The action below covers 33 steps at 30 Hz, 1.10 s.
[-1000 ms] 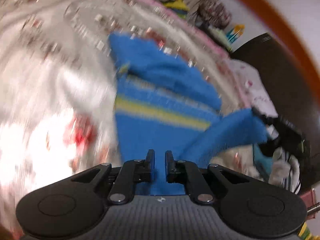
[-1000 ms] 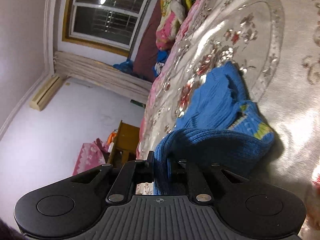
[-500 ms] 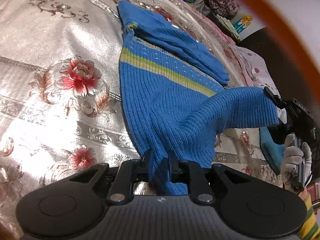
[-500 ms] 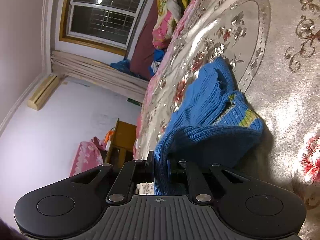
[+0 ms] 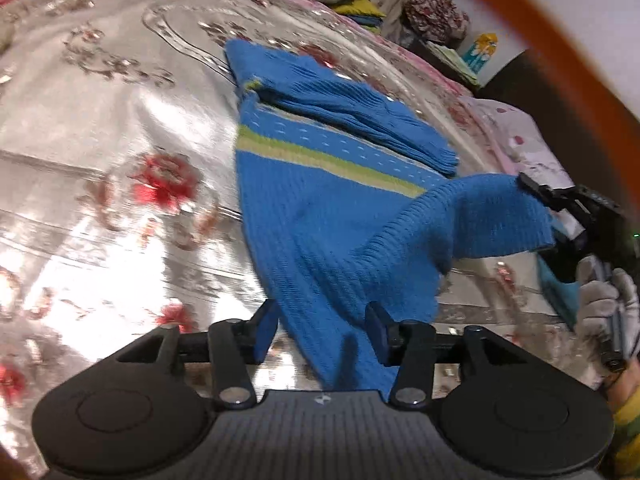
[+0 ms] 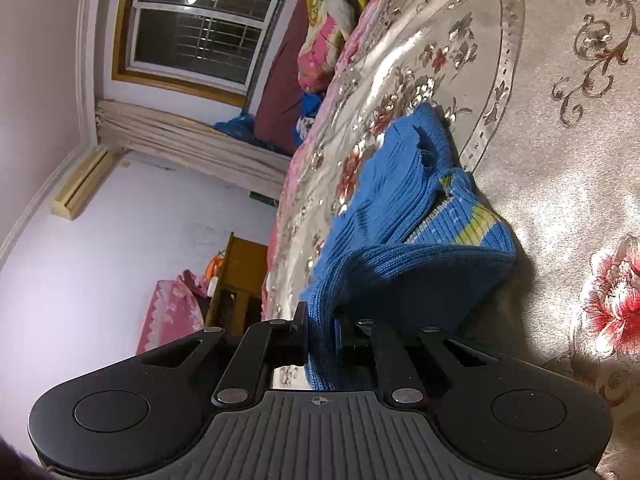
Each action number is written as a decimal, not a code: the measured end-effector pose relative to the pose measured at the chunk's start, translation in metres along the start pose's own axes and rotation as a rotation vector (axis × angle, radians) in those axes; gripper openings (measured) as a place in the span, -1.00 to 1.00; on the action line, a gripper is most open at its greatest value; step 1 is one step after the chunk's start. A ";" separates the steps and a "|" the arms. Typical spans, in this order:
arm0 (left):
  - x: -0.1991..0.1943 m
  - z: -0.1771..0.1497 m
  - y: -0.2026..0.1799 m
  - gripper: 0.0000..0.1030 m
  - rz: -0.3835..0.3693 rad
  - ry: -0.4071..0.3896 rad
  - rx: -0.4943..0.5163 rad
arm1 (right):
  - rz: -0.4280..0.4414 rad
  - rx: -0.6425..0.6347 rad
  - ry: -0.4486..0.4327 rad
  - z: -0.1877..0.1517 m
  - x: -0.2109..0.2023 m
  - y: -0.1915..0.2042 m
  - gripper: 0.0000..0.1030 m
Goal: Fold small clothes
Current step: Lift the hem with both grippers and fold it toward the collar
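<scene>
A bed (image 5: 100,128) covered by a shiny silver spread with red flowers fills most of both views, and pink and yellow bedding (image 6: 324,40) is heaped at its far end below a barred window (image 6: 200,16). On the spread lies a blue knit sweater (image 5: 320,208) with a green-yellow stripe across it; its far part is folded over on itself, and its near part rises off the bed in two places. In the left wrist view the left tongs (image 5: 320,332) stand apart, one finger on each side of the sweater's near edge, the cloth running loose between them without being pinched. In the same view the right tongs (image 5: 540,196) sit at the right edge, gripped by a hand in a light grey glove (image 5: 604,300), and they hold a raised corner of the sweater clear of the bed. The right wrist view shows those right tongs (image 6: 320,336) clamped together on a thick ribbed fold of the blue knit, which arches up from the fingers and back down to the rest of the garment. Beside the bed stand a wooden cabinet (image 6: 236,276) and a pink patterned cloth (image 6: 172,312).
</scene>
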<state>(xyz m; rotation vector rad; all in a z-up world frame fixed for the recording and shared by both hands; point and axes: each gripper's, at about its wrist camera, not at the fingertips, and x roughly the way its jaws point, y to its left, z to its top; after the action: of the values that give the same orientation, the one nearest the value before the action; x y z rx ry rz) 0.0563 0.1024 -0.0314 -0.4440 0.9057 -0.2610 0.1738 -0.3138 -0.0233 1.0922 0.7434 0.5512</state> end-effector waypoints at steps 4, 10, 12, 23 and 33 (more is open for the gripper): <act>0.008 -0.002 0.006 0.19 -0.002 -0.001 -0.035 | 0.001 0.004 0.003 -0.001 0.002 -0.001 -0.76; 0.014 -0.004 -0.003 0.36 -0.049 -0.004 -0.050 | 0.005 0.007 0.008 -0.003 0.003 -0.002 -0.76; 0.014 -0.004 0.000 0.33 -0.088 -0.002 -0.099 | 0.008 0.010 0.008 -0.003 0.003 -0.003 -0.76; 0.019 0.017 0.002 -0.76 -0.196 0.027 -0.188 | 0.030 0.009 0.013 -0.001 0.005 -0.003 -0.76; 0.008 0.097 0.018 -0.79 -0.310 -0.182 -0.225 | 0.104 0.013 -0.026 0.023 0.025 0.014 -0.77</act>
<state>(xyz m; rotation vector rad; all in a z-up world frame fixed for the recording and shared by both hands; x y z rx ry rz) 0.1391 0.1399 0.0066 -0.8064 0.6881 -0.3964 0.2064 -0.3042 -0.0108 1.1526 0.6708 0.6197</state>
